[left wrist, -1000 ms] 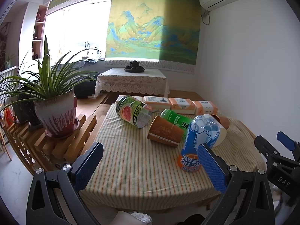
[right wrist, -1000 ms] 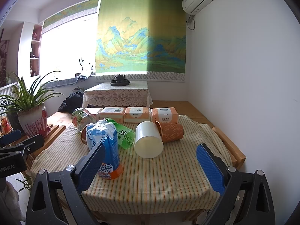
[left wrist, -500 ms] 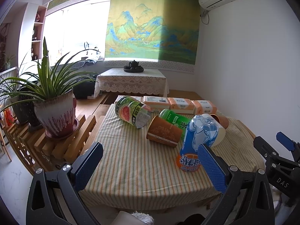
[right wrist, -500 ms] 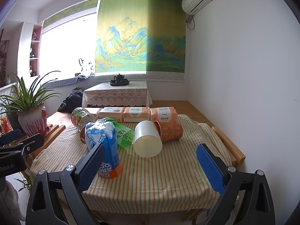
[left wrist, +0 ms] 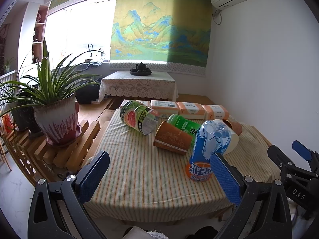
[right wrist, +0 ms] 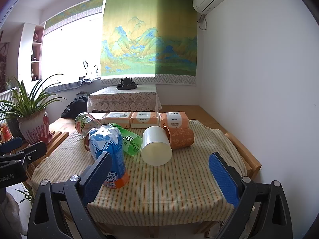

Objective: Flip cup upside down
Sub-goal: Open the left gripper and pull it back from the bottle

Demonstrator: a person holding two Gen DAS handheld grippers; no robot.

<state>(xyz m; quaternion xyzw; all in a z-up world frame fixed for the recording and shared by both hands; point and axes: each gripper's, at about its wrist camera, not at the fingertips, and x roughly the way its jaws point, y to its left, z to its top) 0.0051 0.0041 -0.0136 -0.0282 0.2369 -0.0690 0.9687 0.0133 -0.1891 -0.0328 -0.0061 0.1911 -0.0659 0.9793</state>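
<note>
Three cups lie on their sides on the striped tablecloth (right wrist: 179,179). A white cup (right wrist: 156,146) has its base toward me, and an orange patterned cup (right wrist: 180,138) rests just behind it. A brown paper cup (left wrist: 172,138) lies mid-table. In the left wrist view the white cup (left wrist: 233,139) is partly hidden by a blue bottle (left wrist: 207,149). My left gripper (left wrist: 159,156) is open over the table's near edge and holds nothing. My right gripper (right wrist: 159,156) is also open and empty, well short of the white cup.
The blue bottle (right wrist: 108,153) stands cap-down. A green tea bottle (right wrist: 130,142) and a watermelon-label can (left wrist: 138,116) lie on their sides. Tissue packs (right wrist: 145,119) line the far edge. A potted plant (left wrist: 56,119) sits on a slatted wooden rack to the left. A wall runs along the right.
Both views have shifted only very slightly. Nothing on the table has moved, and both grippers stay open.
</note>
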